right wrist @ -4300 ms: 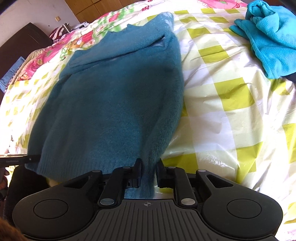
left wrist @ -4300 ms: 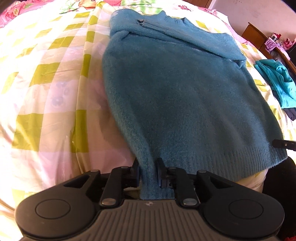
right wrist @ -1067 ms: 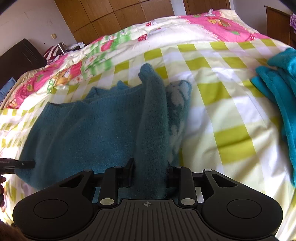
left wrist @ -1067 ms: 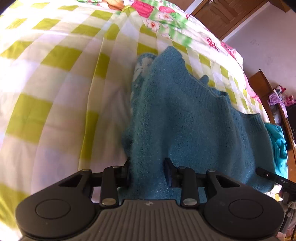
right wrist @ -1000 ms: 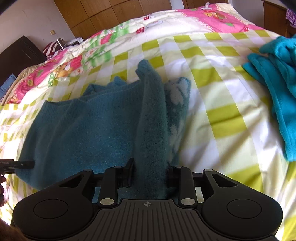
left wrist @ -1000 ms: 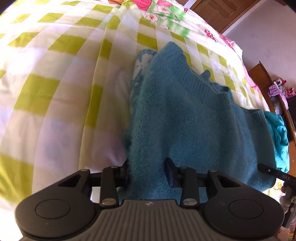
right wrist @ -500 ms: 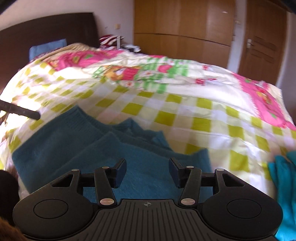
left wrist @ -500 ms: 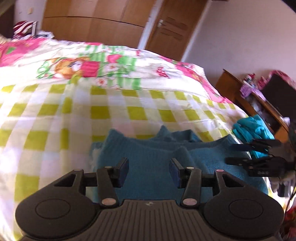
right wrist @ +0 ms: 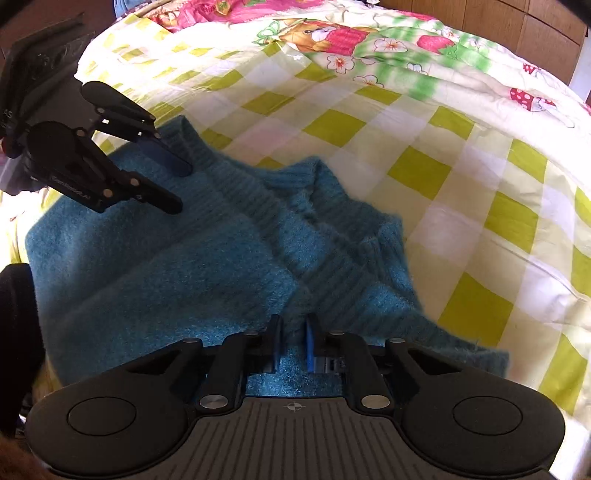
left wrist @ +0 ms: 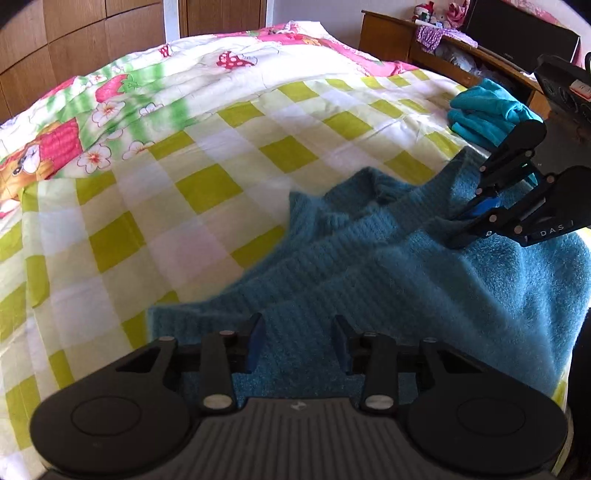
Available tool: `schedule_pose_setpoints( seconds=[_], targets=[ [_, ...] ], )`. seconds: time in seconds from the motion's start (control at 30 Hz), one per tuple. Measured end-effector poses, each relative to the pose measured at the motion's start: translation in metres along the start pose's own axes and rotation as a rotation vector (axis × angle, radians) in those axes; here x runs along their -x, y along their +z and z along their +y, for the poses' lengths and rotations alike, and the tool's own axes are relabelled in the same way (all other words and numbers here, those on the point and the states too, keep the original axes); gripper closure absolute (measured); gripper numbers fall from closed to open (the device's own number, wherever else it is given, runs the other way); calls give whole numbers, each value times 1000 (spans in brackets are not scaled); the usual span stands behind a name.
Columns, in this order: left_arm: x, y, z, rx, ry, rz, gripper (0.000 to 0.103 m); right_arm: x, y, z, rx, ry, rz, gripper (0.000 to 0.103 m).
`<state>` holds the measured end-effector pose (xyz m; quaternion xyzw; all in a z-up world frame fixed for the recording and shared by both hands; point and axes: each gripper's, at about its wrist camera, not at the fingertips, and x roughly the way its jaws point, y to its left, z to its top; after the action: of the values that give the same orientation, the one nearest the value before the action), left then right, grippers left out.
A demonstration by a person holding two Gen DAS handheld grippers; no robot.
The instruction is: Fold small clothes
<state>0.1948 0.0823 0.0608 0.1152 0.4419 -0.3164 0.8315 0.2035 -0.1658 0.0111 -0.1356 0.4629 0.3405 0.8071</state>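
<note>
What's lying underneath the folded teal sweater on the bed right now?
The teal sweater lies on the yellow-checked sheet, which shows all around it. Whatever sits directly beneath its folded layers is covered.

Home bedroom: checked bedspread [left wrist: 207, 192], wooden wardrobe doors [left wrist: 74, 33].

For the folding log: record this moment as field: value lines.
garment: teal sweater, folded over, ribbed hem on top
surface: checked bedspread
left gripper: open, above the sweater's edge
right gripper: shut on a sweater fold
other clothing: turquoise garment near the bed's far right edge
</note>
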Motion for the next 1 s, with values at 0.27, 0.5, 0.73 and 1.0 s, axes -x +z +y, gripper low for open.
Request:
schedule_pose_setpoints(
  seconds=[0.27,0.5,0.73,1.0],
  targets=[
    [5,13,29,208,63,-159,52,15,13,-22,-164,-207,-183,103],
    [46,-21,15,226,1,-192,49,25,-25,-25,-302,-213,-256,93],
    [16,-1,-7,100,-120,-92,38,17,-8,-13,-104,-35,-175,50],
    [-20,1,-27,34,-32,-18,57,-16,2,17,-104,-56,-53,95]
  ],
)
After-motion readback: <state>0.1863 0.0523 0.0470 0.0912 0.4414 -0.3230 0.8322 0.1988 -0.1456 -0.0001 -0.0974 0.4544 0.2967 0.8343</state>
